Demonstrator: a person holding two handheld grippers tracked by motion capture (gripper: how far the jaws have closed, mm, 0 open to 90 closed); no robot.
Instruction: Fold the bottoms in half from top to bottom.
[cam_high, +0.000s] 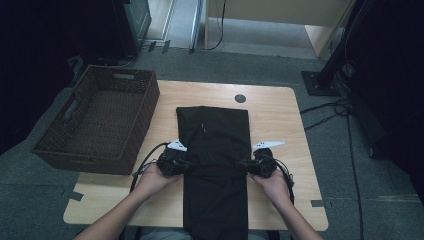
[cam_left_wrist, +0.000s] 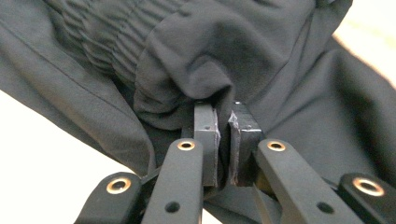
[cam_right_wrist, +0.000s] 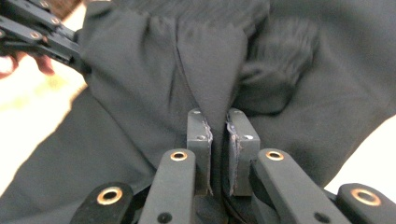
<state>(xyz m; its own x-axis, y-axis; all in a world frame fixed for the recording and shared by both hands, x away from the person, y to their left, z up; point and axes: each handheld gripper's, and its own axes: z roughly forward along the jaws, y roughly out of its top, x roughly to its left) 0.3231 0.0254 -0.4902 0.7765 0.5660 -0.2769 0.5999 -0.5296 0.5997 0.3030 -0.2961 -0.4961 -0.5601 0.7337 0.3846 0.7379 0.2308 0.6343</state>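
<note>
A black garment (cam_high: 215, 165) with a gathered waistband lies lengthwise down the middle of the wooden table (cam_high: 277, 117), its near end hanging over the front edge. My left gripper (cam_high: 186, 165) is shut on its left edge; in the left gripper view the pads (cam_left_wrist: 206, 135) pinch a bunched fold of the black garment (cam_left_wrist: 261, 56). My right gripper (cam_high: 246, 165) is shut on the right edge, and in the right gripper view black garment (cam_right_wrist: 154, 79) runs down between its pads (cam_right_wrist: 198, 140). The left gripper (cam_right_wrist: 81, 65) also appears at the upper left of that view.
A dark woven basket (cam_high: 100, 117) stands on the table's left side, close to the garment. A round cable hole (cam_high: 240, 98) sits near the table's far edge. Cables (cam_high: 325, 112) trail on the carpet to the right, beside a black stand base (cam_high: 320, 82).
</note>
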